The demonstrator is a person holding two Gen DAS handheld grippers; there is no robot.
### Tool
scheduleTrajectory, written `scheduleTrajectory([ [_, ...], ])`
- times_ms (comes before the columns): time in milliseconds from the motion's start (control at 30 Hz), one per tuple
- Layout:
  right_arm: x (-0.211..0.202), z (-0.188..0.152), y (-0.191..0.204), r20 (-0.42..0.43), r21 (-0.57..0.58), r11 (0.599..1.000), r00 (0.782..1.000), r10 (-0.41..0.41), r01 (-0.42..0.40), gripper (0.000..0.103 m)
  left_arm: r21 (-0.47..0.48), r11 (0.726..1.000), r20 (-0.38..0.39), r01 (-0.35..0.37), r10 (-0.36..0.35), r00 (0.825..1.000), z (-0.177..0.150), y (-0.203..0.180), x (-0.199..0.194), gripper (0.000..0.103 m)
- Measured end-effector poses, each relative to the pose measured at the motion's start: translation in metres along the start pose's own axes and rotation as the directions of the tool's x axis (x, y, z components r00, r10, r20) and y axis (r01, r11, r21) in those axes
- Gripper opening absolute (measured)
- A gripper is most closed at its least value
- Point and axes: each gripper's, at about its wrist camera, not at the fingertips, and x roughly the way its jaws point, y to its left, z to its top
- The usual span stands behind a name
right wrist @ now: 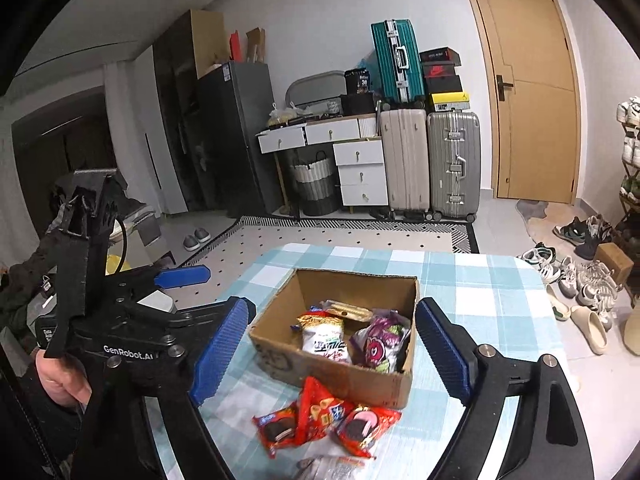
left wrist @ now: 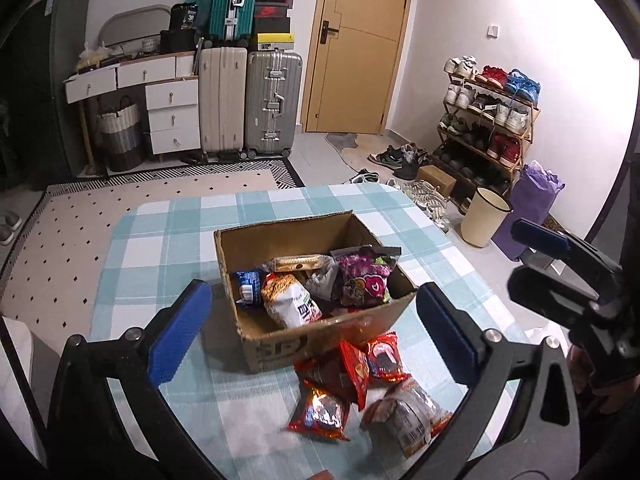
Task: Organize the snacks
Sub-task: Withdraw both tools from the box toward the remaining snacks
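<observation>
An open cardboard box (left wrist: pixel 280 340) (right wrist: pixel 280 354) stands on the blue-checked table (left wrist: pixel 168 240) (right wrist: pixel 480 300). It holds several snack packets, among them a white-and-red bag (left wrist: pixel 292 304) (right wrist: pixel 325 338) and a purple bag (left wrist: pixel 365 280) (right wrist: pixel 378 342). Several red snack packets (left wrist: pixel 360 364) (right wrist: pixel 320 412) lie loose on the cloth in front of the box. My left gripper (left wrist: pixel 316 332) is open and empty, above the box's near wall. My right gripper (right wrist: pixel 336 352) is open and empty, above the box and the loose packets. The right gripper also shows at the right of the left wrist view (left wrist: pixel 568 276).
The table's edges fall away to a patterned rug (left wrist: pixel 80 216) on the left. Suitcases (left wrist: pixel 248 100), a white drawer unit (left wrist: pixel 172 116), a door (left wrist: pixel 360 40), a shoe rack (left wrist: pixel 488 120), a cream bin (left wrist: pixel 484 216) and shoes stand on the floor beyond.
</observation>
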Motion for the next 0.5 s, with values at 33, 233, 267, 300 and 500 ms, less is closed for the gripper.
scheduleTrajectory([
  [33, -0.006, -0.002, 0.002, 0.004, 0.001, 1.0, 1.0, 0.002, -0.002, 0.089, 0.0, 1.0, 0.003, 0.0, 0.0, 1.0, -0.002, -0.001, -0.003, 0.102],
  [233, -0.038, -0.021, 0.012, 0.024, 0.012, 1.0, 1.0, 0.0, -0.001, 0.09, -0.003, 1.0, 0.023, -0.022, 0.022, 1.0, -0.024, -0.009, -0.032, 0.102],
  [267, -0.044, -0.026, 0.014, 0.024, 0.019, 1.0, 1.0, 0.001, -0.002, 0.091, -0.008, 1.0, 0.025, -0.024, 0.024, 0.999, -0.029, -0.009, -0.035, 0.102],
  [300, -0.046, -0.029, 0.014, 0.023, 0.023, 1.0, 1.0, 0.002, -0.003, 0.091, -0.01, 1.0, 0.026, -0.026, 0.026, 0.999, -0.032, -0.01, -0.037, 0.102],
  [500, -0.063, -0.059, 0.019, 0.008, 0.054, 0.999, 1.0, 0.001, -0.001, 0.091, -0.026, 0.999, 0.027, -0.046, 0.047, 0.999, -0.062, -0.011, -0.049, 0.102],
])
